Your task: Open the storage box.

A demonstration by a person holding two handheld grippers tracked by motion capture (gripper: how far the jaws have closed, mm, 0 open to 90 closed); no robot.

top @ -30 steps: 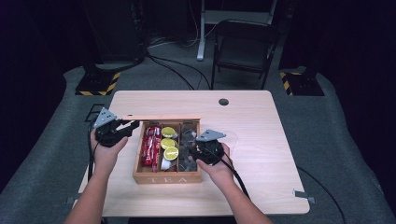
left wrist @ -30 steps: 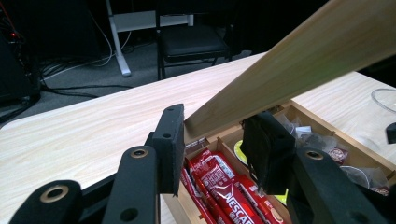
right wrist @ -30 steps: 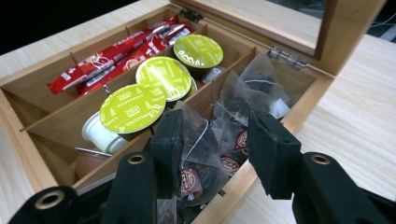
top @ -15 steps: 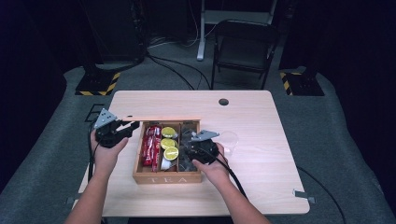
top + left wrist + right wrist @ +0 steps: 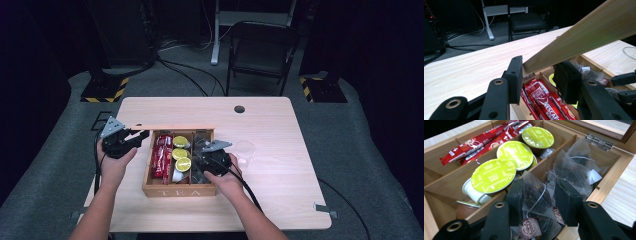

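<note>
A wooden tea box (image 5: 177, 191) sits on the table with its lid (image 5: 172, 127) raised. My left gripper (image 5: 142, 135) is shut on the lid's left end; in the left gripper view the wooden lid (image 5: 586, 32) runs up and away from between the jaws (image 5: 537, 72). My right gripper (image 5: 202, 160) reaches down into the box's right compartment. In the right gripper view its jaws (image 5: 537, 192) are shut on a clear pyramid tea bag (image 5: 534, 197) that still lies among other bags.
Red Nescafé sticks (image 5: 479, 143) fill the left compartment and green-lidded capsules (image 5: 494, 175) the middle one. A clear glass (image 5: 245, 149) stands on the table just right of the box. A folding chair (image 5: 262, 50) stands beyond the table's far edge.
My right gripper has edged slightly to the left inside the right compartment. The left gripper and the lid have stayed still.
</note>
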